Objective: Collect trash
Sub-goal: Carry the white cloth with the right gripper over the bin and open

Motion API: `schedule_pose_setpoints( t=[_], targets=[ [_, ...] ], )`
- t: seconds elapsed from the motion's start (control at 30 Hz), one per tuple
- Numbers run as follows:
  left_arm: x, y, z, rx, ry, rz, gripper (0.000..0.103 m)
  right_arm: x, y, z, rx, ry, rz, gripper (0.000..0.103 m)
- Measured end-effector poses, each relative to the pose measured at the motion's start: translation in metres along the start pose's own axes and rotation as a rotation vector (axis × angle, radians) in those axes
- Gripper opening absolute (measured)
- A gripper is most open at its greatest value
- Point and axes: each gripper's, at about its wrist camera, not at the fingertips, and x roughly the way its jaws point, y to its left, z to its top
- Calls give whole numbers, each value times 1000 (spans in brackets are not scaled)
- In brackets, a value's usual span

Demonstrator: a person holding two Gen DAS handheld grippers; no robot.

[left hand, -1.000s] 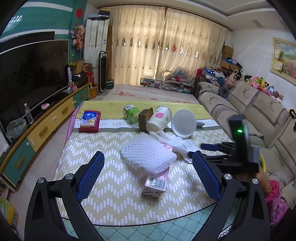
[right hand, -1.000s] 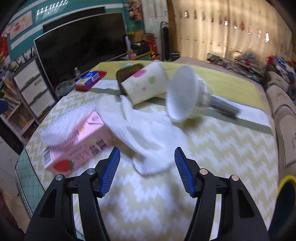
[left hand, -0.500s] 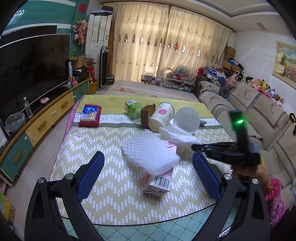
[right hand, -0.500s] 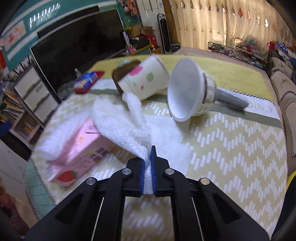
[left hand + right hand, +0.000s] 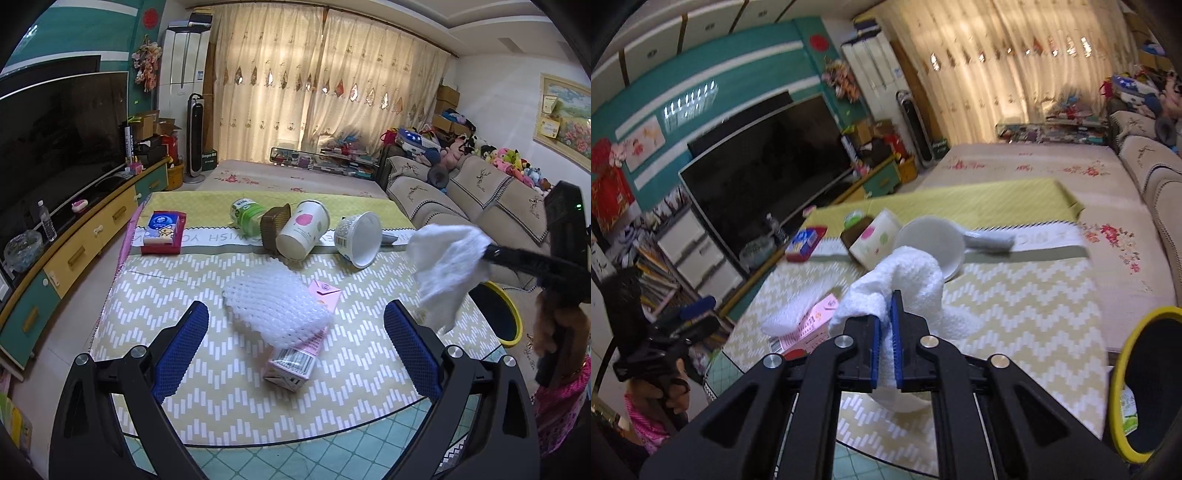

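Note:
My right gripper (image 5: pixel 885 306) is shut on a crumpled white paper towel (image 5: pixel 908 280) and holds it in the air above the table's right side; the towel (image 5: pixel 447 266) hangs from its fingers in the left wrist view. A yellow-rimmed black bin (image 5: pixel 1145 384) stands on the floor just right of the table. My left gripper (image 5: pixel 295 325) is open and hovers over the near table edge, in front of a white foam net (image 5: pixel 275 314) lying on a pink milk carton (image 5: pixel 295 360).
Further back on the zigzag tablecloth (image 5: pixel 155 288) lie a paper cup (image 5: pixel 304 229), a white tub (image 5: pixel 360 238), a brown tray (image 5: pixel 273 225), a green can (image 5: pixel 245 214) and a red tissue pack (image 5: pixel 162 232). A TV cabinet runs along the left, a sofa (image 5: pixel 461 199) along the right.
The right gripper shut on the paper towel, then lifted it off the table and carried it right toward the bin. The left gripper stayed nearly still.

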Motion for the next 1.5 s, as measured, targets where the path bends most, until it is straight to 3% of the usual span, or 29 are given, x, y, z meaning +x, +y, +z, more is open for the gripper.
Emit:
schedule_pose_setpoints(
  t=[0.23,0.47,0.67,0.9,0.93,1.0,1.07,1.27,1.4,1.5],
  targets=[
    [3,-10,0,18,11,-14,94,-49,-32,1,52,-93,-81,6],
    [10,-17,2,27,24,-31,94,-87,-94,-8,134,-132,-322,6],
    [20,-26,4,37,42,-40,94,-99,-165,-28,250,-100,-551,7],
    [34,-39,6,61,66,-44,94,-87,-231,-55,339,10,-702,9],
    [35,-40,7,62,68,-46,94,-82,-236,-57,342,40,-723,11],
    [38,-43,7,65,74,-51,94,-70,-252,-65,340,127,-774,38],
    [42,-46,6,71,81,-52,94,-57,-263,-73,329,214,-818,49],
    [51,-49,5,77,101,-59,94,-51,-276,-87,374,229,-780,53],
    [58,-50,3,77,113,-59,94,-63,-284,-87,432,130,-751,59],
    [60,-49,2,73,114,-56,94,-70,-282,-86,448,103,-735,60]
  ],
)
